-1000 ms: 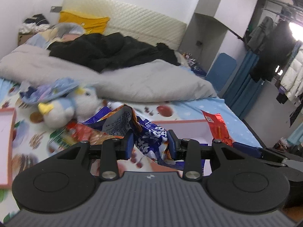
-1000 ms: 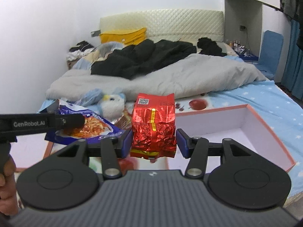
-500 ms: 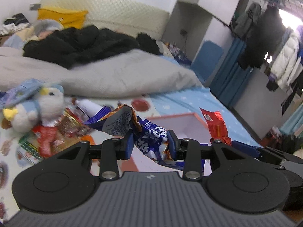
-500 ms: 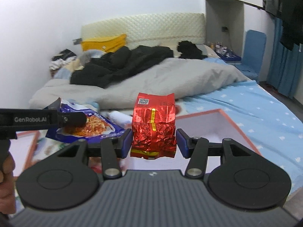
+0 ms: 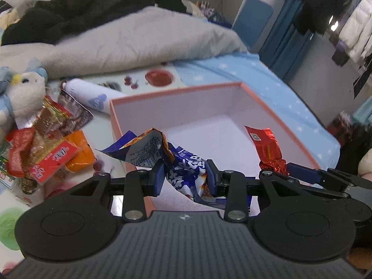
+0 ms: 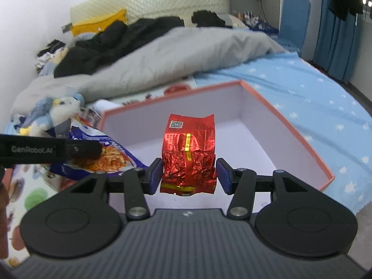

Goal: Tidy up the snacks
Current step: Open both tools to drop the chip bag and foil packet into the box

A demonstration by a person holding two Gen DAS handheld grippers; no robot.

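1. blue pads of the left gripper (image 5: 184, 179) are clenched on a crumpled blue-and-white noodle packet (image 5: 179, 165), low in the centre of the left wrist view. the grip is on its squashed middle, so the loose printed end flops up and to the left.
2. blue pads of the right gripper (image 6: 188, 176) grasp a red foil pouch (image 6: 189, 155) by its wrinkled lower part. it stands upright with the qr-code end on top, in the middle of the right wrist view.
3. both packets hang above the open pink-rimmed box (image 5: 260, 100), whose white inside looks bare. i judge they are held over it so each can be let go inside, the red pouch to the right of the blue packet.
4. in the right wrist view the left gripper's black arm crosses the left edge, with the noodle packet's picture side showing beneath it.
5. left of the box, in the left wrist view, a heap of unsorted snacks (image 5: 46, 144) lies on the sheet: red, orange and gold wrappers overlapping. a white tube (image 5: 88, 94) lies just beside the box's far left corner, and a plush penguin (image 5: 21, 95) sits at the left edge.
6. the surface is a bed with a printed sheet, pale blue with white stars on the right. a grey duvet (image 6: 176, 53) and black clothes fill the upper frame, before a quilted headboard. blue curtains hang at the upper right.
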